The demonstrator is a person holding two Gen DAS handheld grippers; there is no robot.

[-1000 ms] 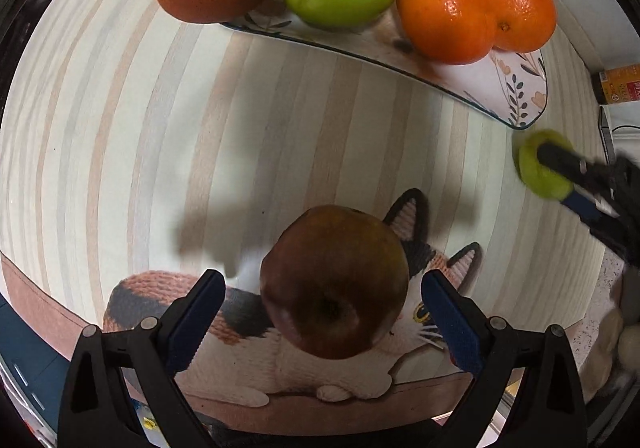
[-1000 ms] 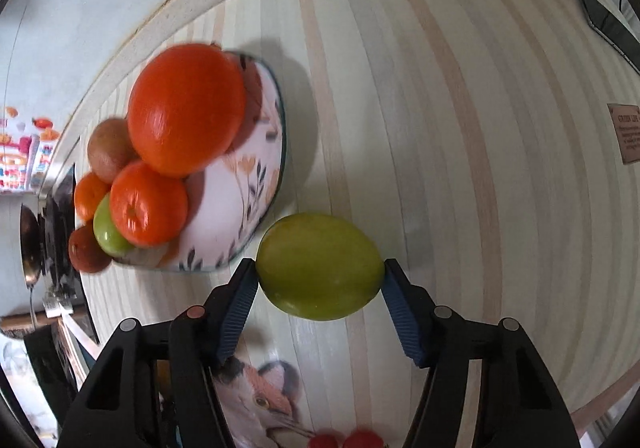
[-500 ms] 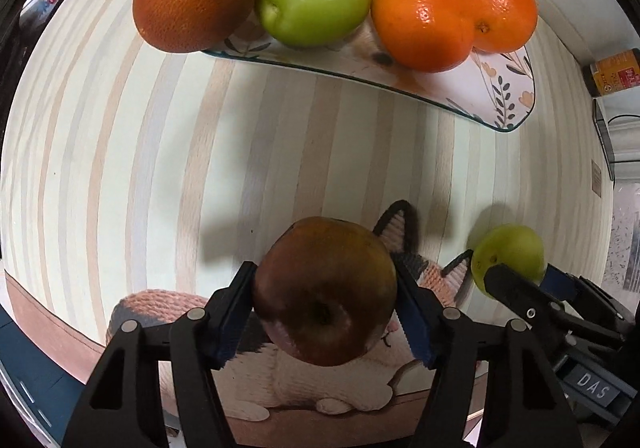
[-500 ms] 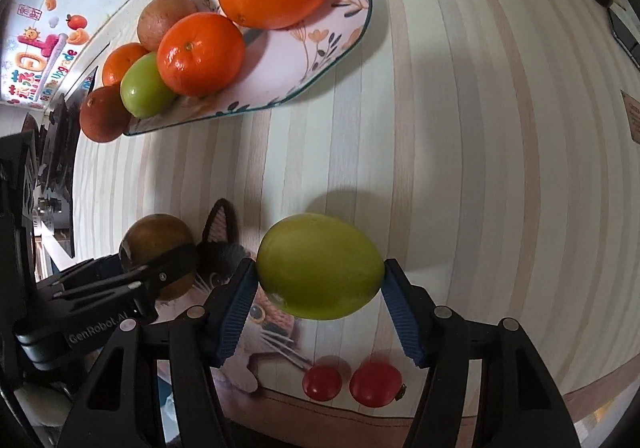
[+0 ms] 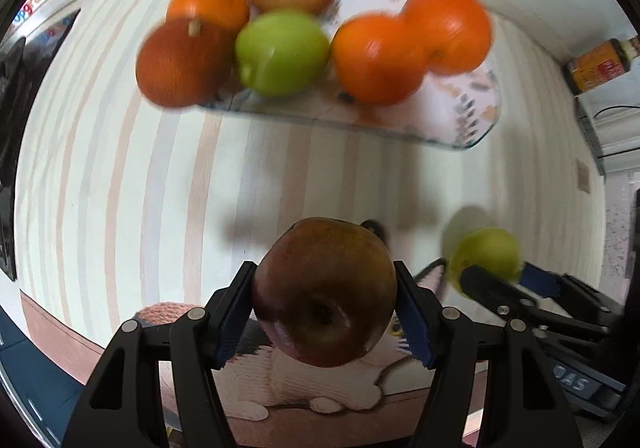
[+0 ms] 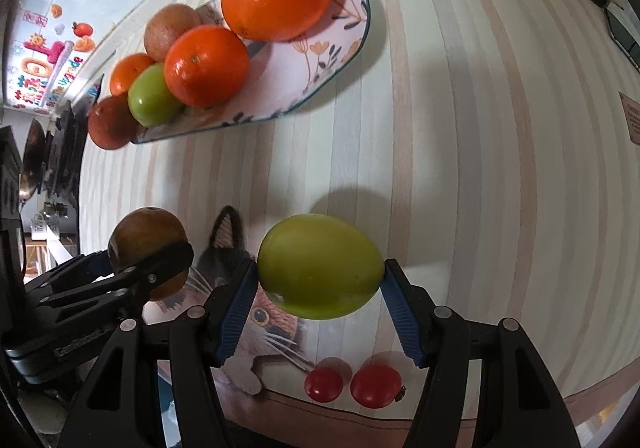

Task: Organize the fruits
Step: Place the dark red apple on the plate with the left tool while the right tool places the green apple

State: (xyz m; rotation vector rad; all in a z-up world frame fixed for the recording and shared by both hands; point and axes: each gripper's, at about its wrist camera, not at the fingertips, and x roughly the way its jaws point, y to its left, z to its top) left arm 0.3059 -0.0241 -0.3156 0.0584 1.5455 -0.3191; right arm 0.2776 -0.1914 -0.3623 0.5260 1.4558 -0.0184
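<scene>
My left gripper (image 5: 324,312) is shut on a dark red-brown apple (image 5: 324,292) and holds it above the striped cloth. My right gripper (image 6: 320,284) is shut on a green fruit (image 6: 320,272), also off the cloth. Each gripper shows in the other's view: the right gripper (image 5: 492,276) with the green fruit (image 5: 486,254), and the left gripper (image 6: 148,268) with the apple (image 6: 146,236). A floral plate (image 6: 320,64) holds several oranges, a green apple (image 6: 152,96) and a brownish fruit; it shows blurred in the left wrist view (image 5: 452,116).
Two small red tomatoes (image 6: 352,384) lie near the cloth's front edge. A cat picture (image 6: 260,312) is printed on the cloth under the grippers. A brown jar (image 5: 596,66) stands at the far right by the wall.
My left gripper closed on the apple and lifted it, pulling back from the plate. My right gripper carried the green fruit back from the plate, beside the left gripper.
</scene>
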